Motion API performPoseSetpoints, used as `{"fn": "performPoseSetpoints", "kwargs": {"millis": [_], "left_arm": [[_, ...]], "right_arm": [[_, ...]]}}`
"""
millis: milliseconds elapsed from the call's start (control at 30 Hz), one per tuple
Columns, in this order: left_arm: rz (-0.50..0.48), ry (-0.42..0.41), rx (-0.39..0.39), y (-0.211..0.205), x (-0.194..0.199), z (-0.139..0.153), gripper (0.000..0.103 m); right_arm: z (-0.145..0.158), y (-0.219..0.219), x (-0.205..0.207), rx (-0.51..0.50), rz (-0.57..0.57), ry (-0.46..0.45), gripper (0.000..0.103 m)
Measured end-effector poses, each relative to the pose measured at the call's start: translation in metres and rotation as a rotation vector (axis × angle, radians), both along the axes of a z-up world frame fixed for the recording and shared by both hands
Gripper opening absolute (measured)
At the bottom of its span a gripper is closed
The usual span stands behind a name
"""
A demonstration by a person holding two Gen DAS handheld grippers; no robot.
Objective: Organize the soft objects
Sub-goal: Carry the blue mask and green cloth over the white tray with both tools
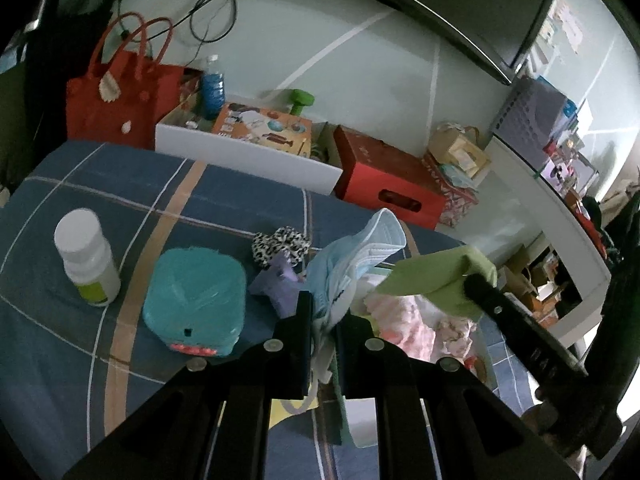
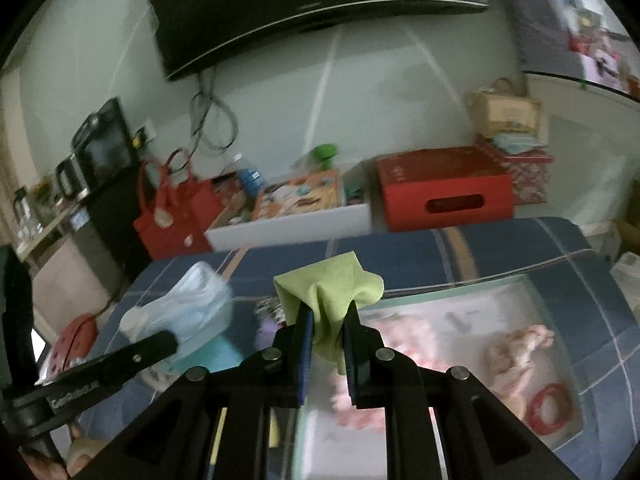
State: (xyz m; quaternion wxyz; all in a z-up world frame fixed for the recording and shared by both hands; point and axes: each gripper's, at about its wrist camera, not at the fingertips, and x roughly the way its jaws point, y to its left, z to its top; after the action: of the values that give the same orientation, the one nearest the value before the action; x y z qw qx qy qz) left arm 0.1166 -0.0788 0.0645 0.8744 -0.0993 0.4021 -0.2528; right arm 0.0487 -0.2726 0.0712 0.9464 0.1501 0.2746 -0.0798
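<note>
My left gripper (image 1: 326,306) is shut on a light blue face mask (image 1: 360,256) and holds it above the blue plaid bed cover (image 1: 100,184). My right gripper (image 2: 328,312) is shut on a green cloth (image 2: 332,284), held over a pale tray (image 2: 452,296) with pink soft items (image 2: 404,344) and a red ring (image 2: 550,406). The green cloth (image 1: 440,276) and the right gripper's finger also show in the left wrist view. A leopard-print scrunchie (image 1: 280,244) and a purple soft piece (image 1: 278,280) lie on the bed beyond the left gripper.
A teal box (image 1: 196,300) and a white bottle (image 1: 86,256) stand on the bed at left. Beyond the bed edge sit a red bag (image 1: 120,100), a white tray of clutter (image 1: 244,148) and a red box (image 1: 384,176). A television (image 2: 304,4) hangs on the wall.
</note>
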Motion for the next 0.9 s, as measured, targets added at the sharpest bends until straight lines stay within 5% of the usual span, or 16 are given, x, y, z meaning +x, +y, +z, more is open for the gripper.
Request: {"fn": "performPoseSetpoints", "kwargs": {"millis": [600,900], "left_arm": [[-0.228,-0.095,0.085,-0.12,-0.009,0.035,0.01],[-0.309,-0.035,0.132,-0.177,0.002,0.001,0.01]], "right_arm": [[-0.001,-0.116,-0.045,0.074,-0.339,-0.024,0.015],[-0.022,-0.137,-0.041,0.147,-0.362,0.013,0.016]]}}
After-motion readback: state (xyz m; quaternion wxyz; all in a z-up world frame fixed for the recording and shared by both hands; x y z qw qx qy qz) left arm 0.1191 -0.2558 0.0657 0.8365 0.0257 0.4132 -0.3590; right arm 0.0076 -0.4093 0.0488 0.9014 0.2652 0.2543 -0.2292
